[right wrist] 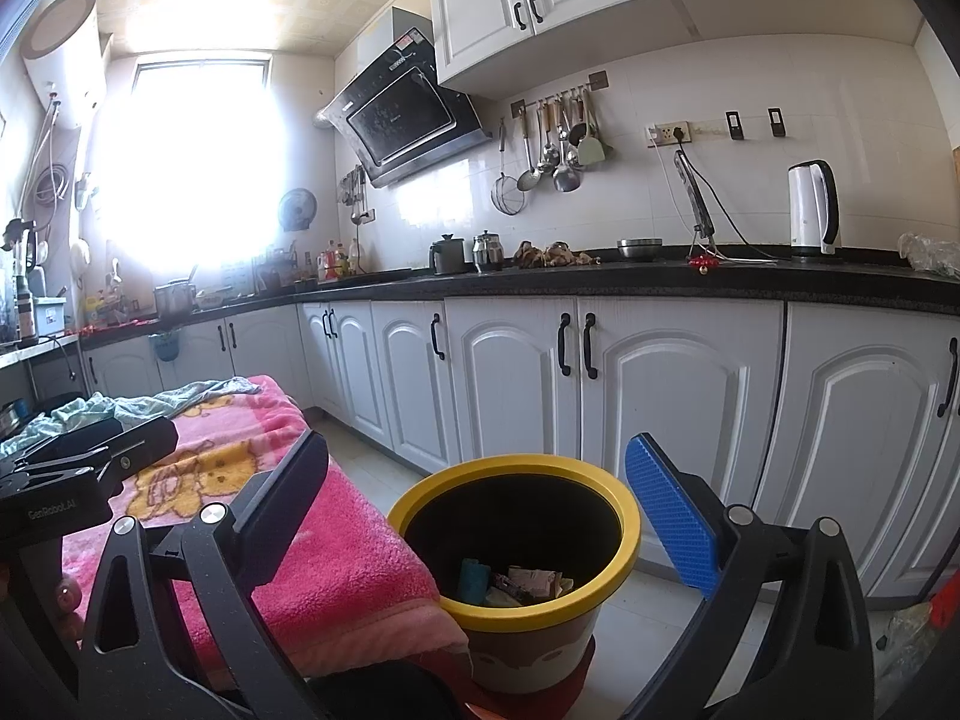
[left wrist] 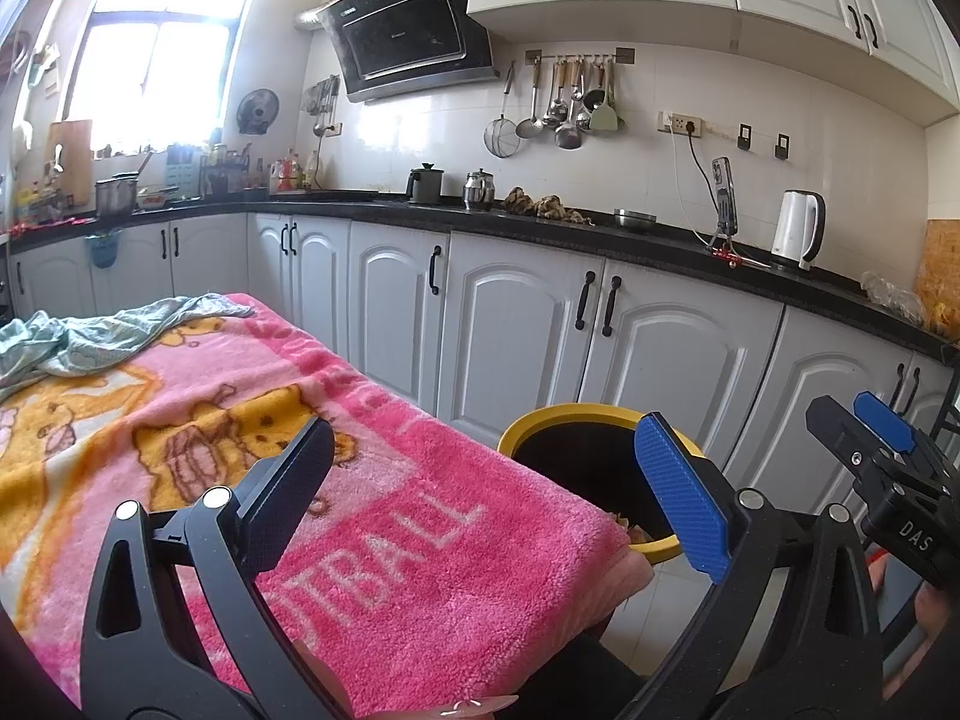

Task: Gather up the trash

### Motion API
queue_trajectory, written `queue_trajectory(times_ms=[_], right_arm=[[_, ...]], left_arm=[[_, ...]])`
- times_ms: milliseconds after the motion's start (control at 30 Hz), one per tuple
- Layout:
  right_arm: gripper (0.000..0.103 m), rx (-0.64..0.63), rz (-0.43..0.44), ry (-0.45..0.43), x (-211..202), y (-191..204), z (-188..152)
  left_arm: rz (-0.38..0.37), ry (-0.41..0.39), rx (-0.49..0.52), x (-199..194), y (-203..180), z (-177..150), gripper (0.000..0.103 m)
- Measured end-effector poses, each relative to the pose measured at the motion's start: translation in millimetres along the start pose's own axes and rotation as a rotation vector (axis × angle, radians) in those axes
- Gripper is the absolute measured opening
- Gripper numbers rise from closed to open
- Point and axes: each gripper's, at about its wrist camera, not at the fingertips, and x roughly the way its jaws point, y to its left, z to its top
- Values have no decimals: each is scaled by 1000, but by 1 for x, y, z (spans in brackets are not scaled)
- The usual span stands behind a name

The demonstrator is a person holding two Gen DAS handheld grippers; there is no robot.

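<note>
Kitchen with white cabinets. A round bin with a yellow plastic rim and dark inside [right wrist: 624,525] stands on the floor, touching the corner of a table draped in a fluffy pink cartoon blanket [left wrist: 420,540], likely so scraps drop straight in. Crumpled wrappers and paper trash [right wrist: 522,585] already lie at its bottom. The right gripper [right wrist: 480,510] hangs above the bin, its 2 fingers spread wide and empty. The left gripper [left wrist: 486,492] hovers over the blanket, also wide and empty; no loose trash shows there

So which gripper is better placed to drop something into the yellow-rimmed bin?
Probably the right gripper: its open jaws frame the yellow-rimmed bin. The left gripper hovers over the pink blanket.
</note>
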Motion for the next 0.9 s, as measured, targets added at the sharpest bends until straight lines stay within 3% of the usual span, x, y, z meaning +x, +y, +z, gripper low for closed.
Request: queue_trajectory(times_ms=[700, 900], right_arm=[[97, 2, 1, 6, 0, 0, -3], [97, 4, 42, 58, 7, 7, -3]], left_arm=[[6, 3, 2, 0, 3, 0, 92], [21, 52, 1, 5, 11, 0, 92]])
